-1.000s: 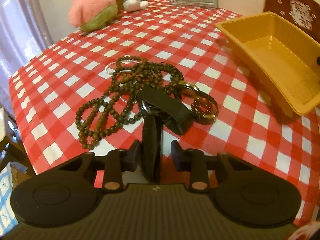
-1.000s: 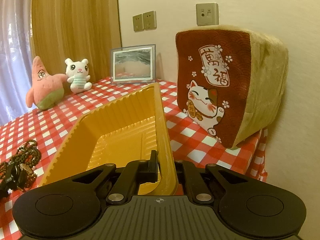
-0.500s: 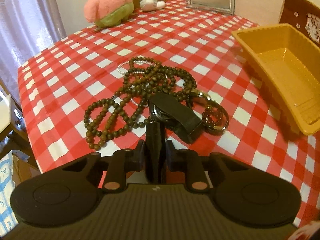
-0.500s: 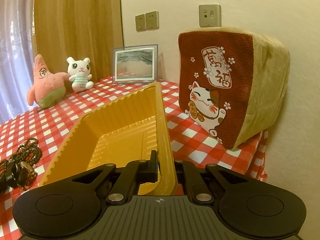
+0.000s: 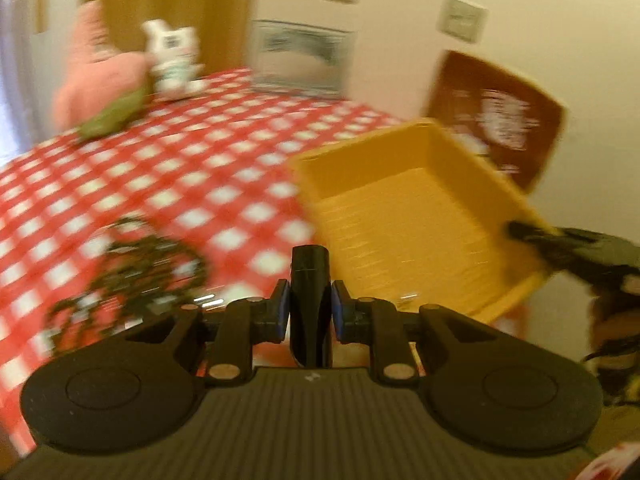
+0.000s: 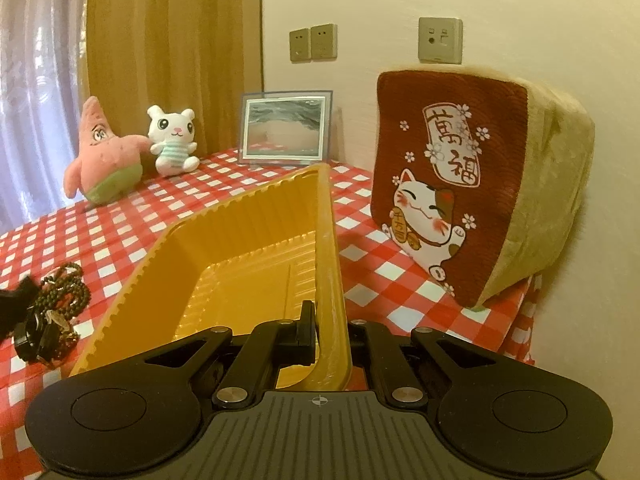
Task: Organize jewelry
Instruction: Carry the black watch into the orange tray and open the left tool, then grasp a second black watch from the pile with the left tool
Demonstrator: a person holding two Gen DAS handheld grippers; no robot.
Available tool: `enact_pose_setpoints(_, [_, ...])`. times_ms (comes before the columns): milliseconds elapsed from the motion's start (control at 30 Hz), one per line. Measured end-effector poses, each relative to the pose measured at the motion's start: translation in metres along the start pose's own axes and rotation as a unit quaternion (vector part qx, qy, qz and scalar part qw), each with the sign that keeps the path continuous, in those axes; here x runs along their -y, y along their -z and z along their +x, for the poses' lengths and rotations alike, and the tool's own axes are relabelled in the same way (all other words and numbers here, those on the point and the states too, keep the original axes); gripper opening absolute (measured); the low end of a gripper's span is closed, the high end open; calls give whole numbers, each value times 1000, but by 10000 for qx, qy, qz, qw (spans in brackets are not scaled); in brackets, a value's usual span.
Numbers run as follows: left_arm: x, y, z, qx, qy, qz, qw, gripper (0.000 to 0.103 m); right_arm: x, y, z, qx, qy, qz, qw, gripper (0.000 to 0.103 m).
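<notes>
- A black strap point(image 5: 310, 296) is pinched in the left gripper point(image 5: 309, 306), lifted off the checked tablecloth point(image 5: 168, 168) near the yellow tray point(image 5: 404, 216).
- The bead necklaces point(image 6: 64, 292) lie on the cloth beside the tray; the tray looks empty, so sorting has barely begun.
- The right gripper point(image 6: 329, 330) is clamped on the tray's rim.

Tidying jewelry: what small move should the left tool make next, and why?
Probably carry the black strap over the ribbed yellow plastic tray: the left tool clamps it short of the rim, while the right tool pins the tray's wall.
</notes>
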State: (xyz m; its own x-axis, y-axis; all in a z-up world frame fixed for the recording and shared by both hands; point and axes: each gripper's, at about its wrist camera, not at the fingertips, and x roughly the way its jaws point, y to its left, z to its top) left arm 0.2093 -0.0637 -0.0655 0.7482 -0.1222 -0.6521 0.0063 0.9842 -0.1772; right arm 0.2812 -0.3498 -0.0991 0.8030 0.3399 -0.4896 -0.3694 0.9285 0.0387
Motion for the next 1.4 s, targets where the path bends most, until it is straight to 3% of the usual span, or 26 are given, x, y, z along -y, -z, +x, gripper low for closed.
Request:
enact_pose_setpoints(133, [34,-9,21,-65,605,168,9980,19,-4,0,-2,44,-9,-116,9999,5])
enact_pose_setpoints(367, [70,-17,56,-374,1143,437,9918,19,-7,1,-3,68,-66,-176,9998,5])
enact_pose_setpoints(667, [80,-7,83,-744,1253,470,9882,19,-8,0,-4,78,-50,-217,9997,5])
enact_pose_setpoints(1100, [44,3,24,-402,848,101,9955,27,-7,-3,-2,106,8,-264,9996,5])
enact_pose_setpoints(1400, [-14,19,-13,-274,-299,-425,9983,36,-8,-2,-1,128,57,-289,9995,5])
